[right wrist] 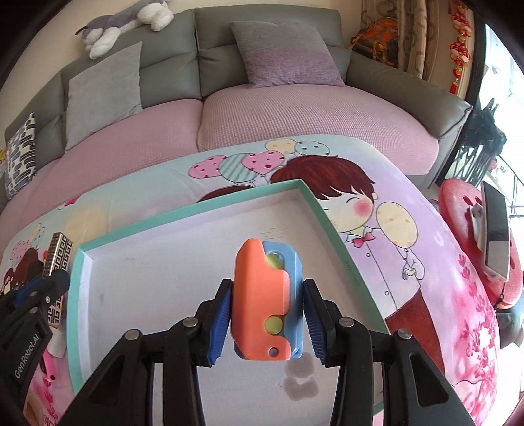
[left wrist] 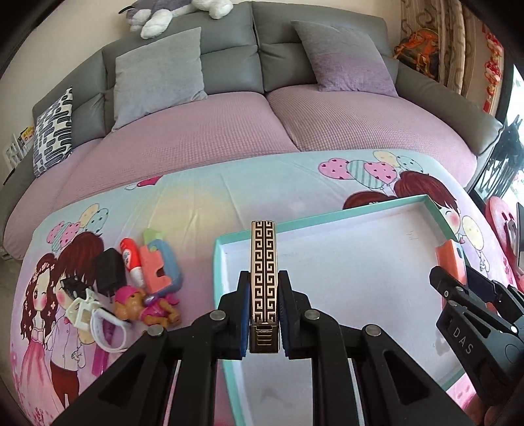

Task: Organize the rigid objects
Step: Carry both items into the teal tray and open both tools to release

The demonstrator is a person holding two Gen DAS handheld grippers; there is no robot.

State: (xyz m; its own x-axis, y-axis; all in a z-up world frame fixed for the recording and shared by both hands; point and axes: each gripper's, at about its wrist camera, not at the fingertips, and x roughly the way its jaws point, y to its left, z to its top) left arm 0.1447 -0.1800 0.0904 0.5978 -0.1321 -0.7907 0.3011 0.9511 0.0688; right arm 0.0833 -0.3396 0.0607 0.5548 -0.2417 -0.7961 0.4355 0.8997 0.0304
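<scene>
A grey sofa (left wrist: 229, 59) with lilac seat covers stood behind the work surface, carrying two grey cushions (left wrist: 159, 75), a patterned pillow (left wrist: 54, 131) at its left end and a plush dog (left wrist: 170, 11) along the backrest. In front lay a cartoon-printed cloth (left wrist: 196, 209), and on it a shallow box lid (left wrist: 327, 222) with a teal rim and a bare white floor. Left of the lid a small heap crowded the cloth: a black charger (left wrist: 109, 272), a red-and-white tube (left wrist: 132, 262), an orange-and-blue block toy (left wrist: 162, 268), a puppy figure (left wrist: 147, 306) and a white watch strap (left wrist: 104, 331). The left gripper (left wrist: 263, 314) was clenched on a slim lighter (left wrist: 263, 278) patterned in black and gold Greek key, held upright over the lid's left rim. The right gripper (right wrist: 267, 314) grasped an orange-and-blue plastic toy (right wrist: 265, 295) with yellow-green studs, its blue ribbed pads pressing both flanks, above the lid's white floor. Each gripper showed at the edge of the other's view, well apart, with nothing between them and the lid. A red stool (right wrist: 471, 236) with a phone (right wrist: 496, 236) stood off to the right.
</scene>
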